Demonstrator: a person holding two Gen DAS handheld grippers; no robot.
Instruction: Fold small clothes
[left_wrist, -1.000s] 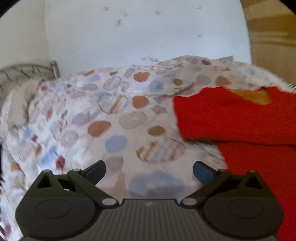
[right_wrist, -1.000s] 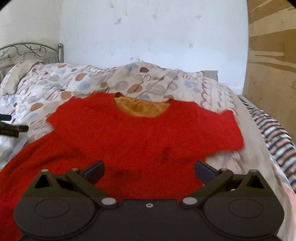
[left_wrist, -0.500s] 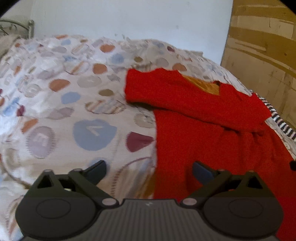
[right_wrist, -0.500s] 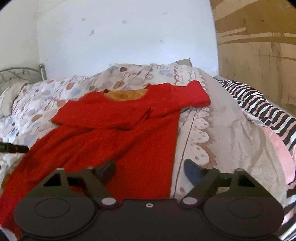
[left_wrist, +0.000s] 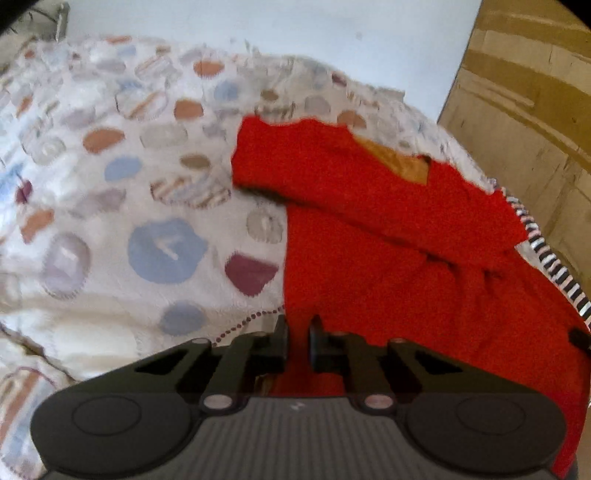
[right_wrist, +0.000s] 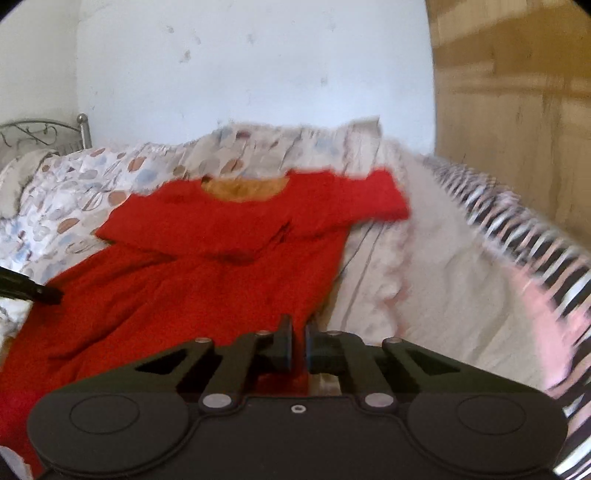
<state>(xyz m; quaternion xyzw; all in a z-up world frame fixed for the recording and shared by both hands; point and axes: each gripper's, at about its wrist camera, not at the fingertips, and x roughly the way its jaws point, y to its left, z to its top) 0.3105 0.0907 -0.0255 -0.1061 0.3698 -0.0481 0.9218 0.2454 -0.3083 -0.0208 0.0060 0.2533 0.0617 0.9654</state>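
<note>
On bed (left_wrist: 92, 332), claws pinch red garment (left_wrist: 369, 240).

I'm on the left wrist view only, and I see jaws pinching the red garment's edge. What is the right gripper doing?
Observer: The right gripper has its jaws shut on the red garment's opposite side edge, well below the sleeve.
Operator: And that far sleeve, is it folded in?
Observer: No, the sleeve lies spread outward onto the cream sheet.
</note>
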